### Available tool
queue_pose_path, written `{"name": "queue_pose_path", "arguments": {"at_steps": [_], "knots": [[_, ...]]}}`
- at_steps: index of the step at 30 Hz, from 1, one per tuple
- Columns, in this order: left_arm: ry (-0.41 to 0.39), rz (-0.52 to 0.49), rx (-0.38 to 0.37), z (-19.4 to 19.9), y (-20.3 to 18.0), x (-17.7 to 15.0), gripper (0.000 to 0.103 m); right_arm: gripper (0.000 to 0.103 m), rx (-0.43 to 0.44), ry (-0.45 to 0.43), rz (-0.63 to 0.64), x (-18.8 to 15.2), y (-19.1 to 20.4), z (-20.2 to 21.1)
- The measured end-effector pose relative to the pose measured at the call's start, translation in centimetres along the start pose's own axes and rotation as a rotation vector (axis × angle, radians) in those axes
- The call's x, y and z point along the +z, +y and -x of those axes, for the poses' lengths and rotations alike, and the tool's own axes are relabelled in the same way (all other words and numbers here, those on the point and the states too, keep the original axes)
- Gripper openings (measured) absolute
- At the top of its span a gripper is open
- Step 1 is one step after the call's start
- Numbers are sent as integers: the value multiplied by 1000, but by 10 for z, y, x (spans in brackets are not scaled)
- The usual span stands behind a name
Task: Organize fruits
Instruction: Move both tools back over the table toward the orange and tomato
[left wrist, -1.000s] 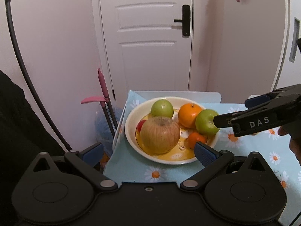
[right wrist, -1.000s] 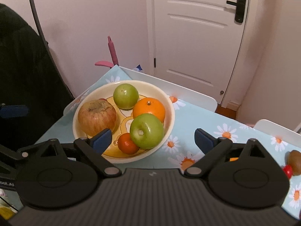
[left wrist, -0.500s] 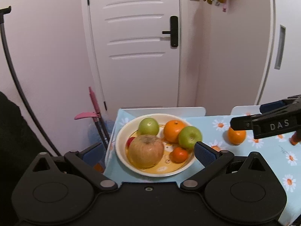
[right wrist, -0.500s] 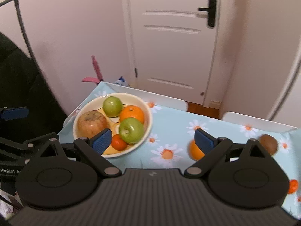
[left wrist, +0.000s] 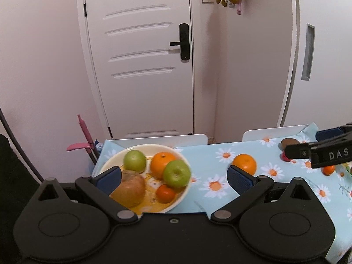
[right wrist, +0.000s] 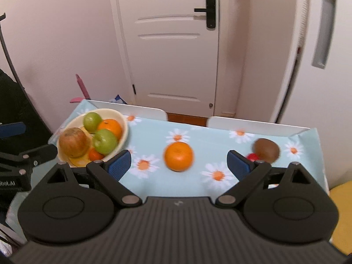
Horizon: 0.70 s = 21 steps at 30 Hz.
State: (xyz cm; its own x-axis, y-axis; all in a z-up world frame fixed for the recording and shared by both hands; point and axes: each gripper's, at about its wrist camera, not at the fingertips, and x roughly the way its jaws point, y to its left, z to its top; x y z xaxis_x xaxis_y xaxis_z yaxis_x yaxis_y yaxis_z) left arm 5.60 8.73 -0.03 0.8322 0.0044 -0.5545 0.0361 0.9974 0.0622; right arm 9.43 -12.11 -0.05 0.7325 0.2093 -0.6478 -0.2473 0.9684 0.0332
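The right tongs gape empty above the table — a round, bright orange lies between their tips. The left tongs gape too, over the fruit bowl.

Both views above shared bowl

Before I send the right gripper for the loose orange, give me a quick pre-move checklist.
1. Right gripper open, empty: ok.
2. Orange between the open fingers in the right wrist view, nothing touching it: ok.
3. Left gripper open, near the bowl, away from the orange: ok.
4. Room in the bowl: not ok, five fruits fill it.
5. Kiwi apart from the orange: ok.
6. Height above the cloth: cannot tell.
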Motion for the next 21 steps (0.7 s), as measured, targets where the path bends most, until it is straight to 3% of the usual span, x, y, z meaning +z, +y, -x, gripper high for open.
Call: {"name": "queue_pose_path", "arguments": {"at_steps": [12,21], "knots": [[30,20,68,-47,-81,4,103,103,-29,41,-18,-10,-102,-32],[69,9,55,-110,-121,-5,102,103,-29,75,-39,-27,-137,-79]]}}
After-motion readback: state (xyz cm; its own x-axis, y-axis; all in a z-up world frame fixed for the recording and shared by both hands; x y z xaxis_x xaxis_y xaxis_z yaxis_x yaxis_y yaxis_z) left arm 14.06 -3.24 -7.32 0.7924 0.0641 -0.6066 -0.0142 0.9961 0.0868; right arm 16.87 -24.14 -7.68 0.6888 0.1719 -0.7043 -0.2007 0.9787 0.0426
